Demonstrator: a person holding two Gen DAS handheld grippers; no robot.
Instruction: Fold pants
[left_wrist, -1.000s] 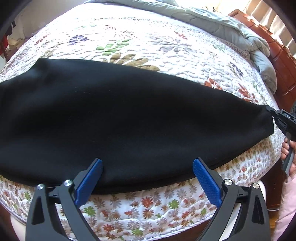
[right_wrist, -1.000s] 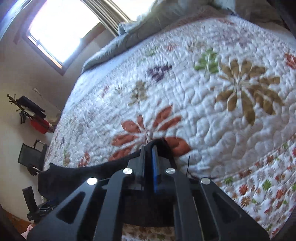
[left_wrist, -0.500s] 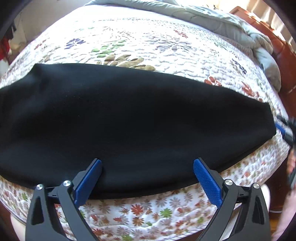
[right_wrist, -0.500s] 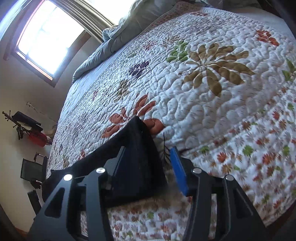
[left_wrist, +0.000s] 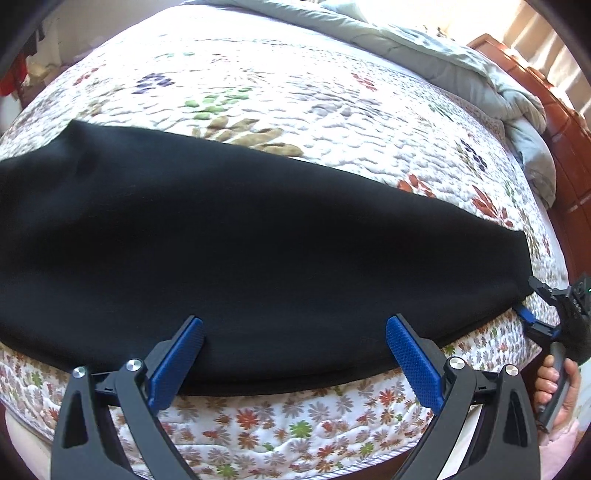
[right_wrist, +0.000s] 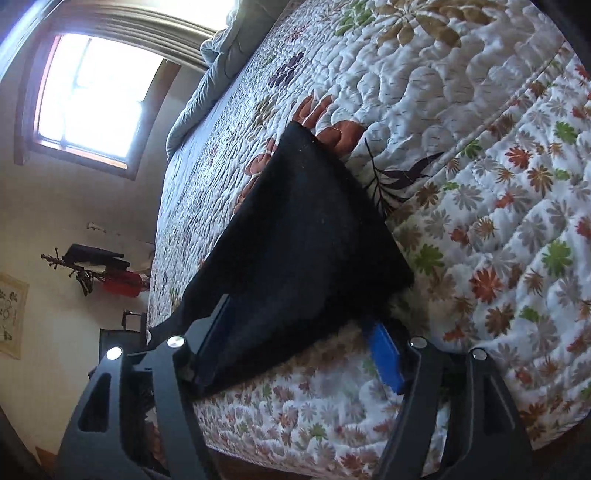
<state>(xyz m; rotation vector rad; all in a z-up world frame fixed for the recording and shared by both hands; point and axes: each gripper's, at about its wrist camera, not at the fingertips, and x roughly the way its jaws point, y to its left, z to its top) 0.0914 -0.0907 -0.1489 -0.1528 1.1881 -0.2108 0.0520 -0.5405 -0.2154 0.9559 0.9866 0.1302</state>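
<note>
Both tools stand apart: left tool (left_wrist: 291, 354) over the pants (left_wrist: 240, 251), right tool (right_wrist: 295, 354) probably straddling the end; pinch both layers squarely.

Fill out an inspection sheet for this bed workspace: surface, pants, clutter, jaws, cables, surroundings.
Surface: floral quilt covering the bed, pants along its near edge.
Job's things: black pants lying flat and long; no fold across the length yet.
Clutter: grey duvet bunched at the far side.
Grippers: left gripper jaws open, straddling the pants' near edge; right gripper jaws open at the pants' end, gripping nothing.
Cables: nothing seen.
Surroundings: window, wooden bed frame, coat rack by the wall.
</note>
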